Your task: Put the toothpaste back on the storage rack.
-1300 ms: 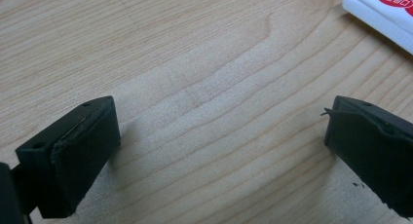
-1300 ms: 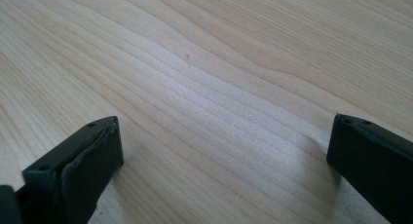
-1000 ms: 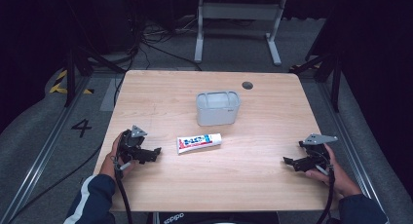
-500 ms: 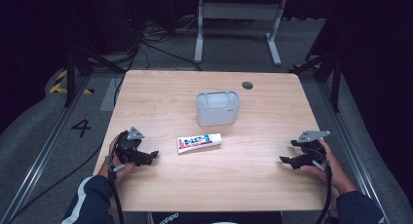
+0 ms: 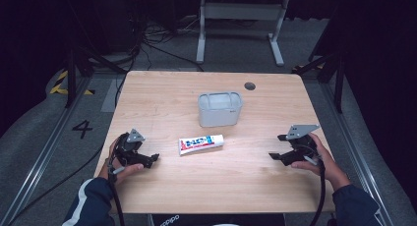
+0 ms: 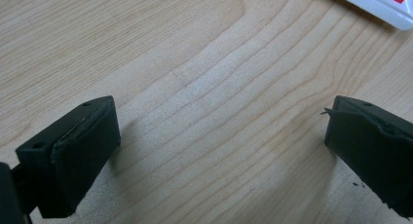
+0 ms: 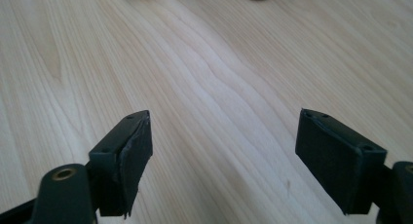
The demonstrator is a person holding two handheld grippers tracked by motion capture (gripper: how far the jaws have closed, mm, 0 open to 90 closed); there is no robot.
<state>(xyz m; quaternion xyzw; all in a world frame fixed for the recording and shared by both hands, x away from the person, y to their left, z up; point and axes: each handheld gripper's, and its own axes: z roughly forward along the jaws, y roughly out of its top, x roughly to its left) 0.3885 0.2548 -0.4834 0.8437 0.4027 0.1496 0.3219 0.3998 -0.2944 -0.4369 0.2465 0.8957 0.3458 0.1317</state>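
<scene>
We are in the approach step: the left gripper (image 5: 153, 158) and the right gripper (image 5: 273, 156) are released, the right one's jaws have just been closing on nothing. Next we must reach the white plastic toothpaste tube (image 5: 200, 143) lying near the grey translucent plastic box (image 5: 220, 109).

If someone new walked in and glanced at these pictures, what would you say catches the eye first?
Probably the white toothpaste tube with red and blue print, lying flat at the middle of the wooden table, just in front of a pale grey open container. Next come the two black handheld tools flanking it: the left gripper near the tube and the right gripper further off, both with jaws apart over bare wood and holding nothing.
</scene>
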